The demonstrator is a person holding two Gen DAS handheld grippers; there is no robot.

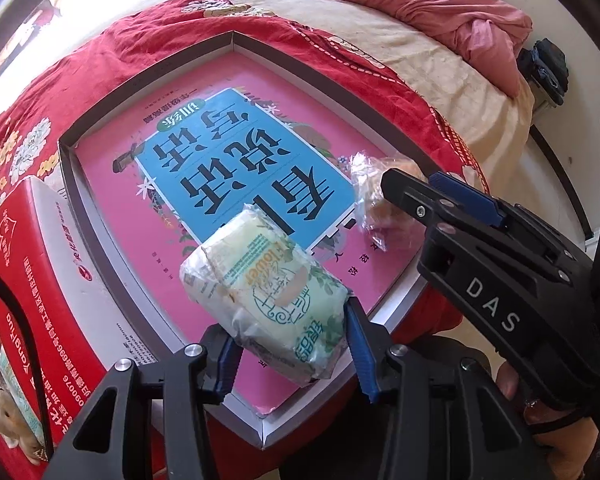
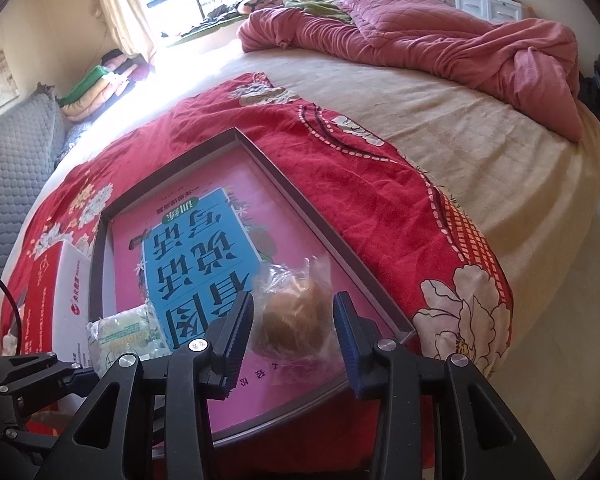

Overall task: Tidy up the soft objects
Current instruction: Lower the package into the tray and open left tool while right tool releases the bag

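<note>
Two claws: left claw (image 1: pixel 290 332) clamps the tissue pack (image 1: pixel 260 280); right claw (image 2: pixel 293 300) gapes around a blurred bagged bun (image 2: pixel 292 320).

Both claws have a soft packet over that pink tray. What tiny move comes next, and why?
Probably let go: the left gripper pinches the green tissue pack low over the tray, and the wrapped bun already sits loose between the right gripper's jaws.

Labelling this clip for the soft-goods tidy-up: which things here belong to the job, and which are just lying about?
Job:
- tissue pack
- wrapped bun
- shallow tray
- left gripper
- right gripper

Lying about:
- red carton
- pink quilt
- red floral cloth
</note>
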